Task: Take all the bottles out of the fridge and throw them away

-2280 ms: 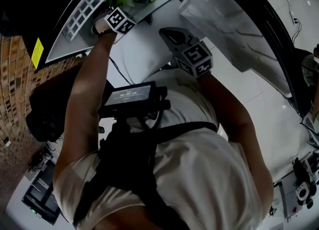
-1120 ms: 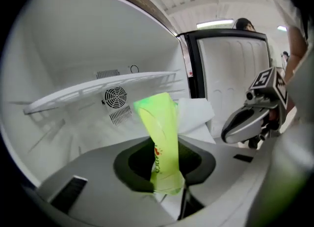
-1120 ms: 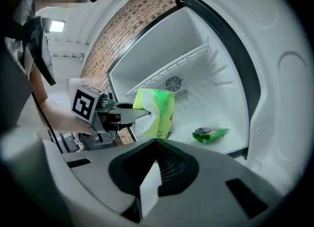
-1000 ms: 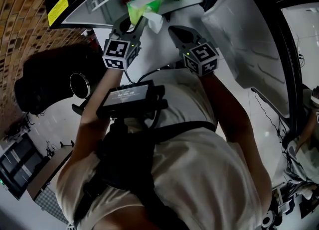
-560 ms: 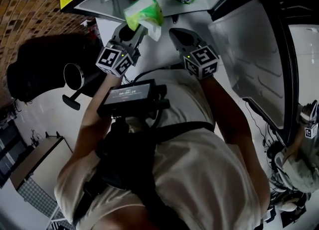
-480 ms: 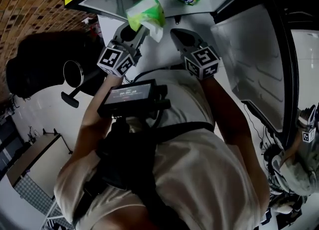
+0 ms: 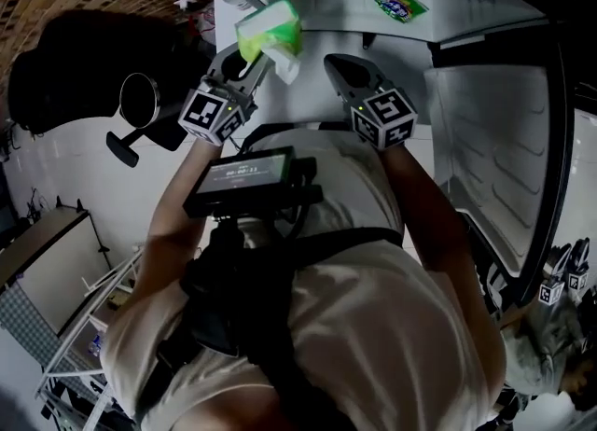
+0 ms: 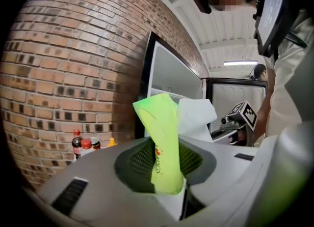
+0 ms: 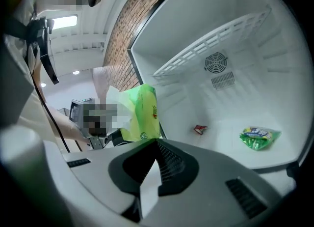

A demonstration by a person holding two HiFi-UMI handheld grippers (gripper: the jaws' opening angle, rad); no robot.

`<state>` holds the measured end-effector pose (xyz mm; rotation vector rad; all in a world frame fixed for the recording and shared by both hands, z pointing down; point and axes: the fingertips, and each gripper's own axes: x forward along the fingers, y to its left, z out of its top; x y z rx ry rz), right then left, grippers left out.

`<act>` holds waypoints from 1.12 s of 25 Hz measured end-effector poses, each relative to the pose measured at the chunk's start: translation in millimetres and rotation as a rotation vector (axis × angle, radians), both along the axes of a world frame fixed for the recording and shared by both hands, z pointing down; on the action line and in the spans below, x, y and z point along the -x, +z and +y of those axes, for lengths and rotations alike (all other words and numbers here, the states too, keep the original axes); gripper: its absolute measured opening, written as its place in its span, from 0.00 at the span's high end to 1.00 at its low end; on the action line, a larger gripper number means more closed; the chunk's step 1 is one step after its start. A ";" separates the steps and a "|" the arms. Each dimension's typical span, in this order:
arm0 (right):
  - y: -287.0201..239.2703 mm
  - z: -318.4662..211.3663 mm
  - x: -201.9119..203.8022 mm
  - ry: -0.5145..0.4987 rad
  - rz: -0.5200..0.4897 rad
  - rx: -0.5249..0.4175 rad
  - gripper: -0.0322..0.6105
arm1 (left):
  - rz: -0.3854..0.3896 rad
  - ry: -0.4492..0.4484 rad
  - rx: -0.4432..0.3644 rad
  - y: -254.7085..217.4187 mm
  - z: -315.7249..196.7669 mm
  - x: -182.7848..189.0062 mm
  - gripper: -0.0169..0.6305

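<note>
Head view: left gripper (image 7: pixel 244 62) was clamped on a green packet (image 7: pixel 269 31) with white paper showing at its top, held just before the open fridge (image 7: pixel 485 140). Right gripper (image 7: pixel 347 70) was alongside, jaws together, nothing in them. One snack bag (image 7: pixel 401 3) lay in the fridge beyond the right gripper; no bottle was seen there. Left gripper view: the green packet stood upright between the jaws, gripped low. Several capped bottles (image 8: pixel 76 143) stood low and to the left of the left gripper by a brick wall (image 8: pixel 64 73), well apart from it and outside the fridge. Right gripper view: jaws were together and empty; ahead and right lay the snack bag and a small red wrapper (image 9: pixel 199 129). Assessment: the fridge appeared cleared of bottles; the held item was a packet, and no disposal point showed.
</note>
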<state>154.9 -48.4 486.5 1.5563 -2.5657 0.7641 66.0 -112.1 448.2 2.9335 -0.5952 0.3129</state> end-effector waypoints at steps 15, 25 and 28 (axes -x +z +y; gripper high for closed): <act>-16.6 -41.7 119.0 -0.144 0.047 -0.004 0.96 | 0.045 -0.176 0.050 5.2 -32.9 146.0 0.82; -18.4 -70.8 181.0 -0.205 0.071 -0.003 0.96 | 0.050 -0.342 0.081 16.9 -57.2 248.6 0.82; -16.5 -79.9 199.0 -0.223 0.079 0.001 0.96 | 0.045 -0.392 0.090 25.0 -64.6 281.4 0.82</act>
